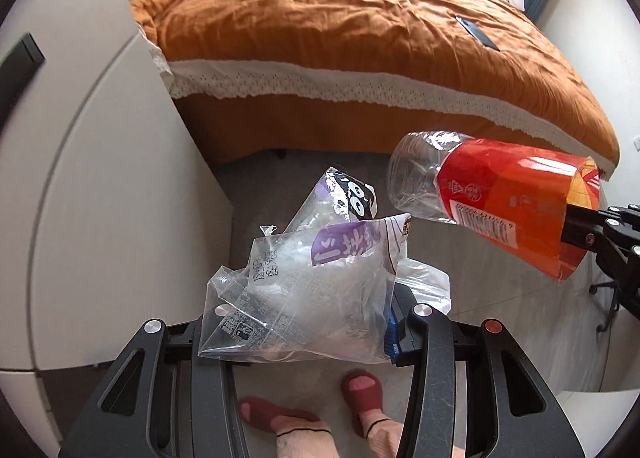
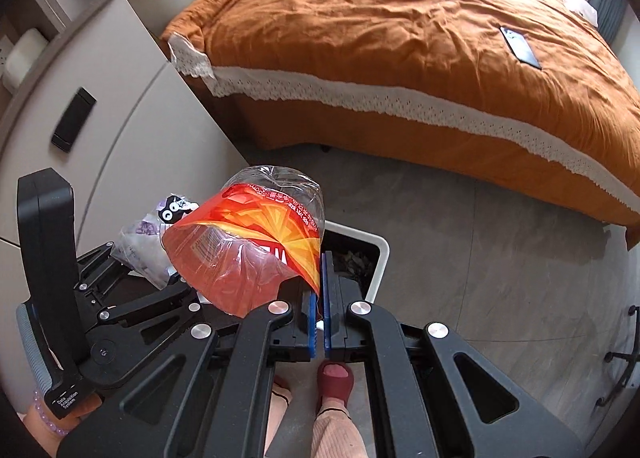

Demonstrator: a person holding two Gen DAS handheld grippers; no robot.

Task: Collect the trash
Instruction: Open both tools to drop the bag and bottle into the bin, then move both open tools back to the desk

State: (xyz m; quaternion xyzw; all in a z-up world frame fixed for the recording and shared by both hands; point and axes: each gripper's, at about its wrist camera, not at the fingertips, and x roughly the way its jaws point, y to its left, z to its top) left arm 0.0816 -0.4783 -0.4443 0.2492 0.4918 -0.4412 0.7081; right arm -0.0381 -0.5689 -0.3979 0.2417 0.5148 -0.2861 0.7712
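Gripping only the loose red label edge, the right gripper (image 2: 319,298) has its fingers pinched nearly shut on the empty plastic bottle (image 2: 256,242), which juts ahead and left of them; the sleeve could slide off or tear. The left gripper (image 1: 304,322) clamps crinkly plastic wrappers (image 1: 316,282) just beyond its fingers, above the white bin (image 2: 378,258); a slack corner could slip free.

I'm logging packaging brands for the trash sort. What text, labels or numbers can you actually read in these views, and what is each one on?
"Data Acquisition System": white print on the left gripper's handle, seen from the right wrist view.
Bottle label: a barcode with digits and small print, too blurred to read; large characters on its orange side are cut off.
Plastic bag: white characters on a purple patch and blocks of black print, not legible.
Right gripper: no text.
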